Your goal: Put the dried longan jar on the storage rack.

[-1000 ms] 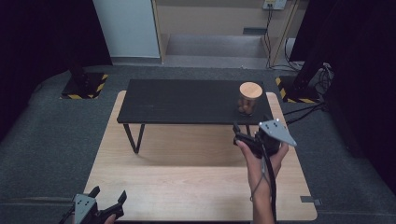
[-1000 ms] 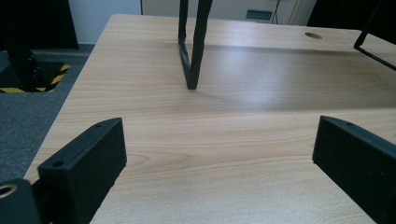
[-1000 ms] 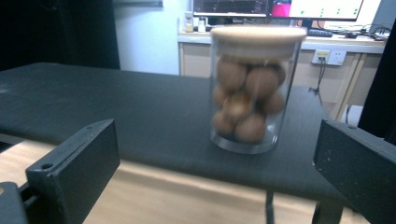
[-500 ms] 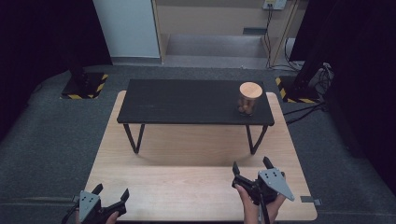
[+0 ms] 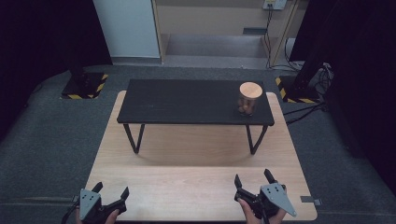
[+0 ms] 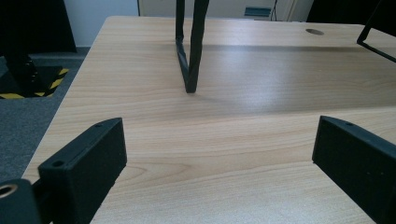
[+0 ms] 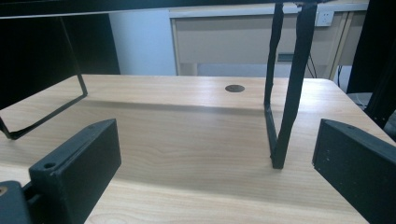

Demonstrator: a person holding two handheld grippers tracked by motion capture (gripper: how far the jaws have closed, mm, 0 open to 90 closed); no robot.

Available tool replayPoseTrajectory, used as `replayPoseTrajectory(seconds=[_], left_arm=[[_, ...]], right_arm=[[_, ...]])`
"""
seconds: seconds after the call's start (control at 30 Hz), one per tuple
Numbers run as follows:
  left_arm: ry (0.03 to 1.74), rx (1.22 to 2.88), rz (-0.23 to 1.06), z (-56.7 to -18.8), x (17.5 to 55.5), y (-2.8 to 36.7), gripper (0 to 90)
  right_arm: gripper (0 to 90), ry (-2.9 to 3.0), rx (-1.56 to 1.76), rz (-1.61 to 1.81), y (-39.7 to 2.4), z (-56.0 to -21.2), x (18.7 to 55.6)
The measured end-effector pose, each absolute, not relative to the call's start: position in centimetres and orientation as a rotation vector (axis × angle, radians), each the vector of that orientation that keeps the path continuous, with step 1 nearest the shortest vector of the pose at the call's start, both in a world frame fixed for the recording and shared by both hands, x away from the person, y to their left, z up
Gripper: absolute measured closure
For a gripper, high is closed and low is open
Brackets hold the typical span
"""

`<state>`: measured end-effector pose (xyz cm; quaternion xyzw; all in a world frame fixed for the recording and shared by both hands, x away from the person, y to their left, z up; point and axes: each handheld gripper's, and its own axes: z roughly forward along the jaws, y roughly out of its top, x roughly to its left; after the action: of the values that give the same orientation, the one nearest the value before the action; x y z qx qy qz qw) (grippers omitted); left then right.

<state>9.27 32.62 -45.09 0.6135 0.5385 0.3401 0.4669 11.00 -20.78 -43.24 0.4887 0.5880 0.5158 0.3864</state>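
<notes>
Both of your hand-held grippers sit at the near edge of the wooden surface (image 5: 196, 186), empty and with their jaws spread wide: the left hand-held gripper (image 5: 111, 195) at about 7 o'clock in the high view, the right hand-held gripper (image 5: 254, 181) at about 5 o'clock. The jar (image 5: 248, 99) with the round wooden lid (image 5: 251, 89) stands upright on the black bench (image 5: 187, 100), well apart from both, toward 1 o'clock and close to the bench's right end and front edge.

That position is your main risk. The jar looks like glass with something loose inside, and it stands near two edges, so if you come in fast or off-line with the right hand-held gripper, a jaw could clip its side and tip it off the bench onto the wood below.

If you close on the lid alone, it may lift off and leave the jar behind; take the body instead.

Watch the bench itself. Its thin black leg (image 7: 285, 93) stands straight ahead of the right hand-held gripper, between the spread jaws in that gripper's view, and another leg (image 6: 189, 46) stands ahead of the left. A low, forward reach could knock a leg or catch the bench's underside and jolt the jar. Rise first, then go forward.
</notes>
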Motion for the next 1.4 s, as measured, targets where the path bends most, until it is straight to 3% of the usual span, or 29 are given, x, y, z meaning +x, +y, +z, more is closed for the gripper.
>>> replayPoseTrajectory(seconds=[1.4], left_arm=[[1.322, 1.548, 0.845, -45.0, 10.3, 31.6, 1.6]], right_arm=[[1.3, 1.472, 1.323, 1.317, -23.0, -47.8, 10.6]])
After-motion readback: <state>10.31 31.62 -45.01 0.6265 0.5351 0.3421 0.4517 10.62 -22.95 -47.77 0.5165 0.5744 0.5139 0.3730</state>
